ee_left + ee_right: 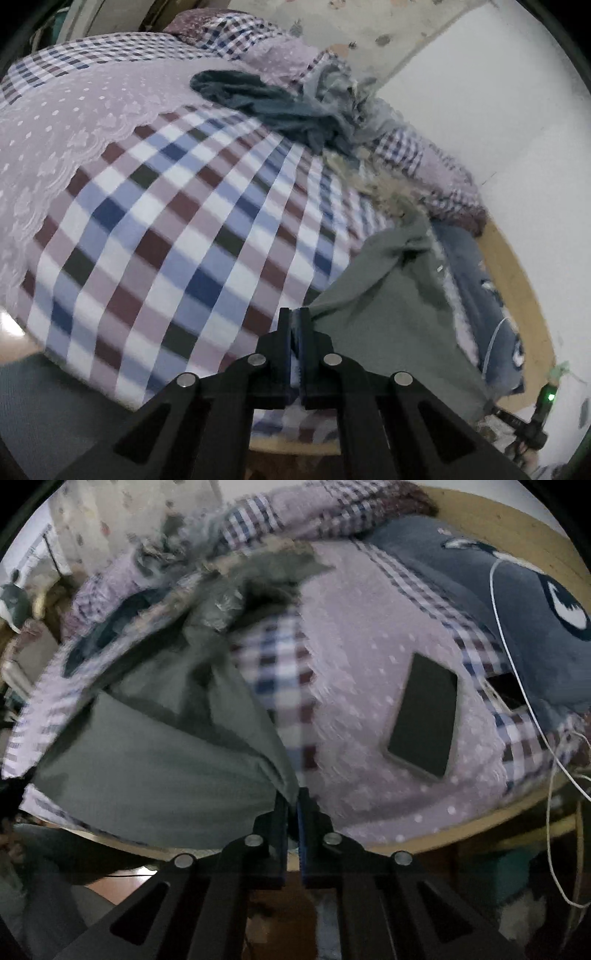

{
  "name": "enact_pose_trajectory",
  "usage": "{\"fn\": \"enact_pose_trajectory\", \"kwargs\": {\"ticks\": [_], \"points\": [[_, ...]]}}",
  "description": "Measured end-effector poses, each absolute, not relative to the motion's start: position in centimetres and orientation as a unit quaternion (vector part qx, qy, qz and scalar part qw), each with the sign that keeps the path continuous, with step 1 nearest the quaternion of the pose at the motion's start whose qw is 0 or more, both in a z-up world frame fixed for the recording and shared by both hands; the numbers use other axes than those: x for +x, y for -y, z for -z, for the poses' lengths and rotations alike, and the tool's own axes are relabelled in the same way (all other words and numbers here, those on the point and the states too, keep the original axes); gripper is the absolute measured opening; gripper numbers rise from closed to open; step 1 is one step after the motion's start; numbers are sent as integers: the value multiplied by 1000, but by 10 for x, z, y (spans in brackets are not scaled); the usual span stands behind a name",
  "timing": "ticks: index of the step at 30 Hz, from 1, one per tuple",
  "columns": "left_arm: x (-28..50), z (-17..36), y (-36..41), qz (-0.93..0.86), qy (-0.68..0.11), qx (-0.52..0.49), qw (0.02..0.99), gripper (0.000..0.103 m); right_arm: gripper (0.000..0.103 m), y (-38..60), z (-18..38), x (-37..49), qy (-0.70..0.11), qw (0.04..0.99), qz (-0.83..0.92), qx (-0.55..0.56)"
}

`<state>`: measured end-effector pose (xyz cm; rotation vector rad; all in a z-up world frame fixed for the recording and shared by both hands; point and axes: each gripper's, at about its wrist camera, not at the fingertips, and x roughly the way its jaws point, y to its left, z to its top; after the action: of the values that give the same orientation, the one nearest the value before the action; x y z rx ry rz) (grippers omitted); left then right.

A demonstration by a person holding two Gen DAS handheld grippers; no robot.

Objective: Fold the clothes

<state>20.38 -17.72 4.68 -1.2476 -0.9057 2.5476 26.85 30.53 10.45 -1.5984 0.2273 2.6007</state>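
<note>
On my left wrist view, the left gripper (294,314) has its fingers pressed together on an edge of the grey-green garment (388,295); the pinched cloth itself is hidden between the pads. On my right wrist view, the right gripper (293,797) is likewise clamped on another edge of the same garment (155,760), with the fabric disappearing between its fingers. Both views are smeared with motion blur, so I cannot make out what kind of clothing it is.

The garment lies on the checked bedsheet (177,236), its length running away from the grippers toward the far side of the bed, where it bunches into folds. Just right of it in the right view, a dark phone (424,720) lies flat on the dotted lilac cover (362,627). Beyond that sits a dark blue cushion (480,590) with a white eye print; I see no readable writing. Farther off, a heap of dark clothes (266,99) rests near the wall (480,92).
</note>
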Motion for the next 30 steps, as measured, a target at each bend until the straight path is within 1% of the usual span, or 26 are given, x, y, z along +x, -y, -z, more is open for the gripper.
{"fn": "enact_pose_trajectory", "kwargs": {"ticks": [5,8,10,13,18,22,23,24,25,27,29,30], "points": [[204,-39,176,-848,293,-438,54,1,4,-293,-63,263,-59,61,-817,-570],[204,-36,174,-848,281,-447,47,2,17,-298,-59,262,-67,92,-813,-571],[203,-35,176,-851,271,-448,36,5,32,-308,-65,263,-81,115,-817,-559],[206,-38,184,-857,264,-442,6,5,41,-321,-81,260,-107,128,-834,-527],[210,-43,202,-863,266,-428,-39,5,42,-333,-102,243,-121,143,-851,-491],[204,-55,192,-880,246,-406,-19,6,46,-337,-120,215,-156,129,-881,-428],[202,-60,187,-886,237,-399,-11,10,46,-337,-123,206,-163,124,-887,-413],[200,-67,179,-893,227,-390,1,19,46,-336,-126,194,-168,118,-893,-401],[197,-74,172,-898,219,-383,14,26,47,-335,-129,183,-174,113,-898,-388],[186,-90,153,-906,208,-367,49,48,47,-336,-132,159,-186,96,-906,-368],[175,-109,130,-913,195,-348,89,59,47,-337,-133,135,-199,76,-913,-348],[168,-119,116,-916,188,-336,113,63,47,-339,-134,123,-206,68,-916,-338]]}}
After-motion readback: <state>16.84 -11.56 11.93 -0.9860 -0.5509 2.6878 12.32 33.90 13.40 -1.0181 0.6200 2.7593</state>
